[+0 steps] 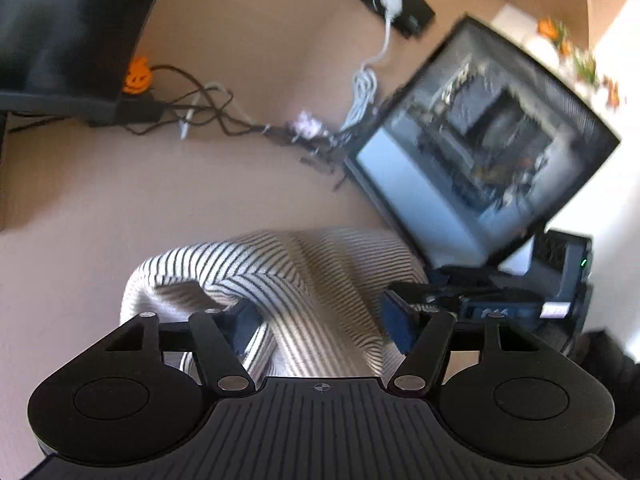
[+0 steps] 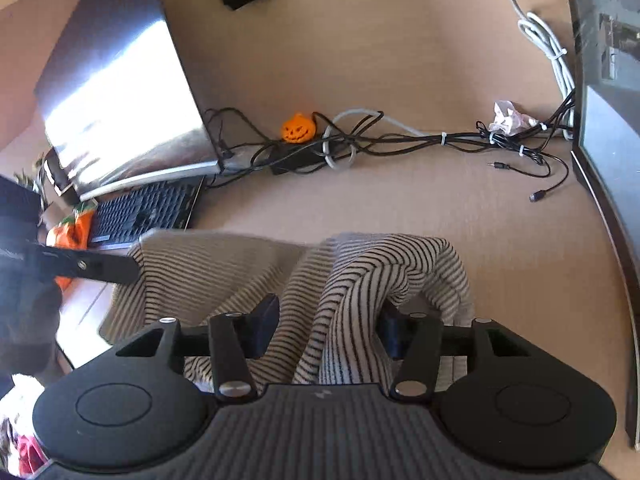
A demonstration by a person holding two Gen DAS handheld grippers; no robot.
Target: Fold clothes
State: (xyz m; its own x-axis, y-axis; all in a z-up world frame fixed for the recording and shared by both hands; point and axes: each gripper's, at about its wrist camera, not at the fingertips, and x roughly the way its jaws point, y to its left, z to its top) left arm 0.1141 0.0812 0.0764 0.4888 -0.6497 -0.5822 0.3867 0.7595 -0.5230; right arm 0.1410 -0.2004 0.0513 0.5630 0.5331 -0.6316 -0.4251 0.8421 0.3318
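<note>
A white garment with thin black stripes [image 1: 304, 264] hangs bunched above the tan desk [image 1: 100, 208]. In the left wrist view a thick fold of it runs between the fingers of my left gripper [image 1: 320, 320], which is shut on it. The right wrist view shows the same striped garment [image 2: 224, 272] spreading leftward, and my right gripper [image 2: 326, 328] is shut on a rolled edge of it. A black finger of the left gripper [image 2: 116, 270] meets the cloth's left edge there. The cloth below both grippers is hidden.
A tilted monitor [image 2: 120, 92] and black keyboard [image 2: 148, 208] stand at the left. Behind the cloth lie an orange pumpkin figure [image 2: 298, 128] and tangled cables [image 2: 400, 144]. A glass-sided computer case [image 1: 480, 140] stands at the right. Bare desk [image 2: 360, 48] shows beyond the cables.
</note>
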